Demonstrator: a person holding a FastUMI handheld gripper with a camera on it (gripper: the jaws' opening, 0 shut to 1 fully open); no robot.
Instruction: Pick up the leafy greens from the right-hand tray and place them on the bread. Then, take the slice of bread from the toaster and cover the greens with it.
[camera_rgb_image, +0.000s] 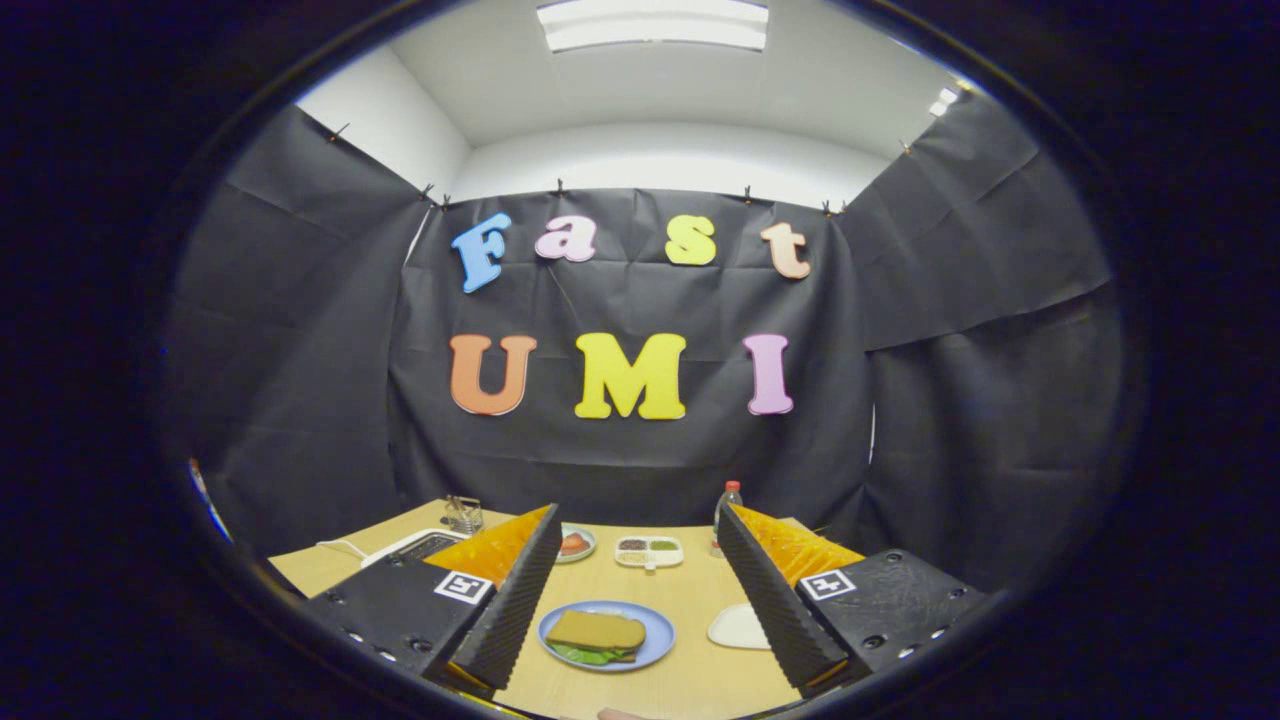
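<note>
Tool (640, 600) held level above the desk (690, 680), its ridged fingers (510, 600) spread wide and holding nothing. Between and just ahead of them, a blue plate (655, 645) carries a bread slice (597, 630) lying over leafy greens (580, 655). A white tray (738, 627) sits beside the right finger. Beyond: a divided dish (649, 551), a small plate (577, 543) with possibly tomato, a bottle (728, 505).

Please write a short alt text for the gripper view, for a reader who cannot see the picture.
A blue plate on a wooden table holds a sandwich: a bread slice covering leafy greens. It lies between the open fingers of the gripper, which hold nothing. Beyond are a white tray, a divided dish, a bottle and a toaster.
</note>
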